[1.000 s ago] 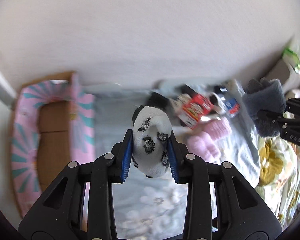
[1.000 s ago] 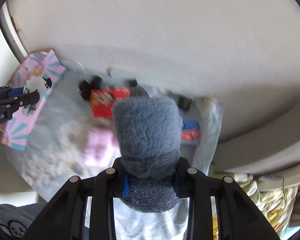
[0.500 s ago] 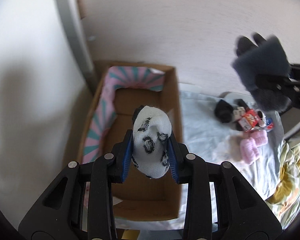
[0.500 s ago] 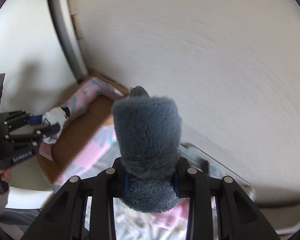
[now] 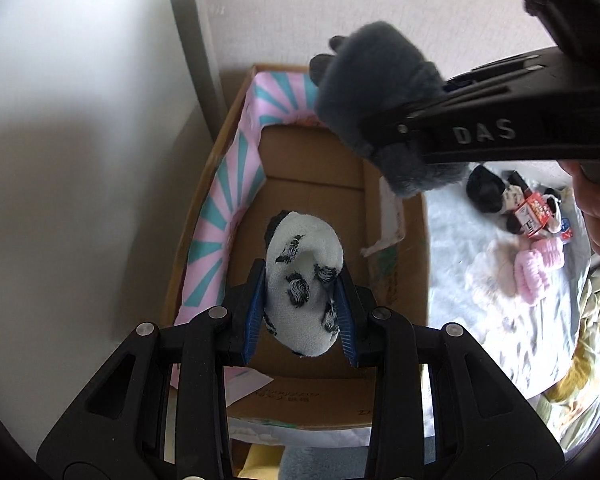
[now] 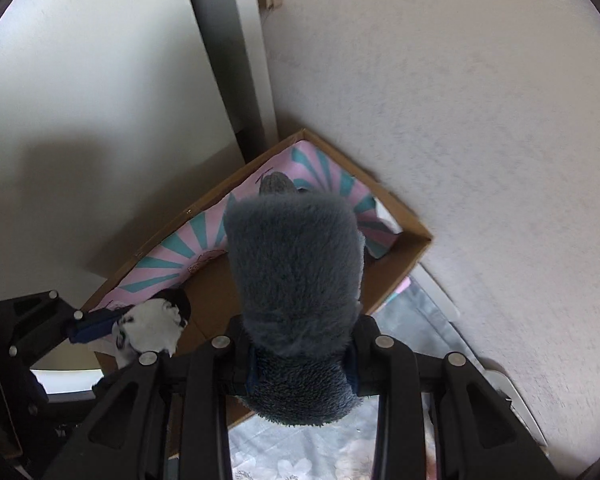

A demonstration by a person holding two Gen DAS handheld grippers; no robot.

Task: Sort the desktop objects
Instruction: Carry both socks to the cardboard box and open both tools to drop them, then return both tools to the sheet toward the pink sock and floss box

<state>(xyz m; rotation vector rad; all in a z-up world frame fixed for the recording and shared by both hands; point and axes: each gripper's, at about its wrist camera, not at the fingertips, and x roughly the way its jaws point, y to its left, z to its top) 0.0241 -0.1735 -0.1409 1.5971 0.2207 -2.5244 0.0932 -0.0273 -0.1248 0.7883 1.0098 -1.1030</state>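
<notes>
My left gripper is shut on a white sock with black panda marks and holds it above the open cardboard box. My right gripper is shut on a grey fluffy sock and holds it over the box's far right part. The grey sock and right gripper also show in the left wrist view, and the panda sock in the right wrist view.
The box has a pink and teal lining and stands in a corner by the wall. On the pale floral cloth to its right lie pink socks, a red packet and a black sock.
Both grippers swung left from the cloth to above the box, each holding its sock. The right gripper has come in close over the box's far side.
</notes>
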